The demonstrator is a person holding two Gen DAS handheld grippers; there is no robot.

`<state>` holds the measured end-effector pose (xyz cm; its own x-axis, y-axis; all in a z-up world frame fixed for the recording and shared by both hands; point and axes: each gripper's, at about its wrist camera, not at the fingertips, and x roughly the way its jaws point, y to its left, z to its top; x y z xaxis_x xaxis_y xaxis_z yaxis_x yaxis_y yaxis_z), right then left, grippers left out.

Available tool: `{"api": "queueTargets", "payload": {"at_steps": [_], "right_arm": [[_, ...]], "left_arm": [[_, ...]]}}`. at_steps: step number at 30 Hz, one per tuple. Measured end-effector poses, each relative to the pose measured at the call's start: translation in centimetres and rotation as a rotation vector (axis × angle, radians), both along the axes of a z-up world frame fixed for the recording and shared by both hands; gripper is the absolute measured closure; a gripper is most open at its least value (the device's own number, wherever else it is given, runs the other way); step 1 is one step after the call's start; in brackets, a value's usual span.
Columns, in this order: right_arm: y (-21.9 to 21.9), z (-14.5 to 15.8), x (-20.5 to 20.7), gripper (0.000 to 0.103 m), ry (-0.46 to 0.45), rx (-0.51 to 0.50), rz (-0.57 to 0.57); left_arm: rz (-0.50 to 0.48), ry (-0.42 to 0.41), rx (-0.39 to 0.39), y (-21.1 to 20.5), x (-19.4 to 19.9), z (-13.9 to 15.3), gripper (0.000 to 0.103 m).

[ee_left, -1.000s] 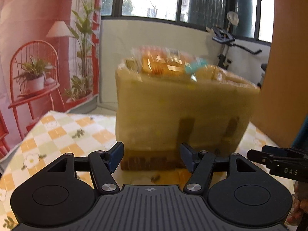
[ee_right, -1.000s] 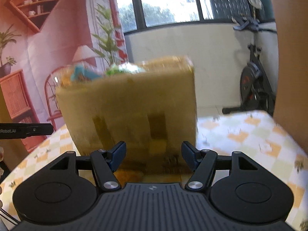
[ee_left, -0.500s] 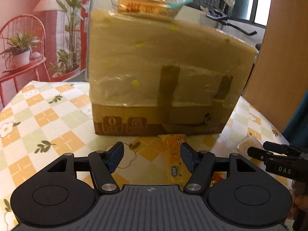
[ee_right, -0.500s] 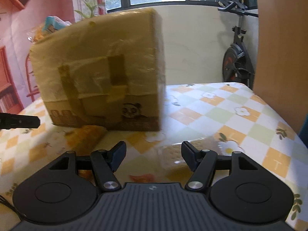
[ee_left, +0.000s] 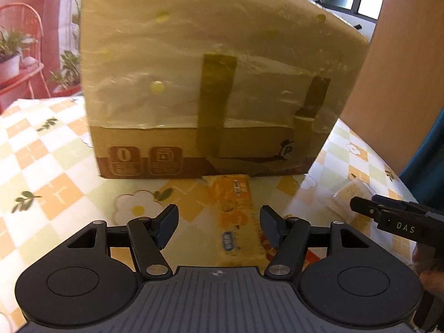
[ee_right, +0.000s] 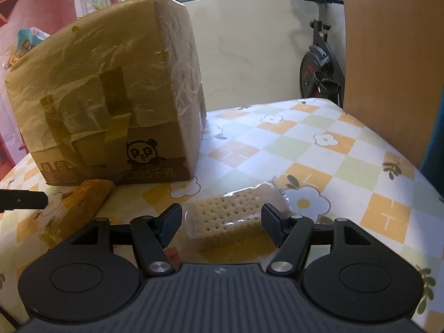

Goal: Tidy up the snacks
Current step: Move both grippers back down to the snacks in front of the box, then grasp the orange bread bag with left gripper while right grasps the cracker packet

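A tall cardboard box [ee_left: 211, 83] wrapped in tape stands on the checkered tablecloth [ee_left: 55, 188]; snack packs peek over its top at the left of the right wrist view. An orange snack packet [ee_left: 236, 216] lies flat in front of the box, and my left gripper [ee_left: 219, 224] hovers open just above it, fingers either side without touching. In the right wrist view a clear pack of pale crackers [ee_right: 230, 216] lies between the open fingers of my right gripper [ee_right: 222, 222], not pressed. The orange packet [ee_right: 80, 202] shows there at lower left, the box [ee_right: 111, 105] behind it.
The right gripper's black tip [ee_left: 388, 216] enters the left wrist view at the right, near the cracker pack [ee_left: 349, 194]. A brown wooden panel [ee_right: 388, 55] stands along the table's right side. An exercise bike [ee_right: 319, 66] stands beyond the table by the wall.
Both grippers have sunk and tilted down toward the table. The box top has left the left view, and the orange packet and cracker pack now lie between the fingers. Jaw widths are unchanged.
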<state>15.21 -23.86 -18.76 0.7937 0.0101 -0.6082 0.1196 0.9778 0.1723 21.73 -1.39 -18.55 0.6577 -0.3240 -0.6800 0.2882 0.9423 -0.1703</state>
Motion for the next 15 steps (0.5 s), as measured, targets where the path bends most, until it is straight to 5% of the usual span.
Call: {"api": "queueTargets", "payload": {"at_steps": [11, 15], "right_arm": [[-1.2, -0.3, 0.0, 0.036, 0.036, 0.132, -0.086], [-1.3, -0.5, 0.6, 0.036, 0.063, 0.157, -0.096]], "left_arm": [[-0.053, 0.033, 0.036, -2.3, 2.1, -2.0, 0.038], [-0.053, 0.058, 0.030, -2.1, 2.6, -2.5, 0.053]]}}
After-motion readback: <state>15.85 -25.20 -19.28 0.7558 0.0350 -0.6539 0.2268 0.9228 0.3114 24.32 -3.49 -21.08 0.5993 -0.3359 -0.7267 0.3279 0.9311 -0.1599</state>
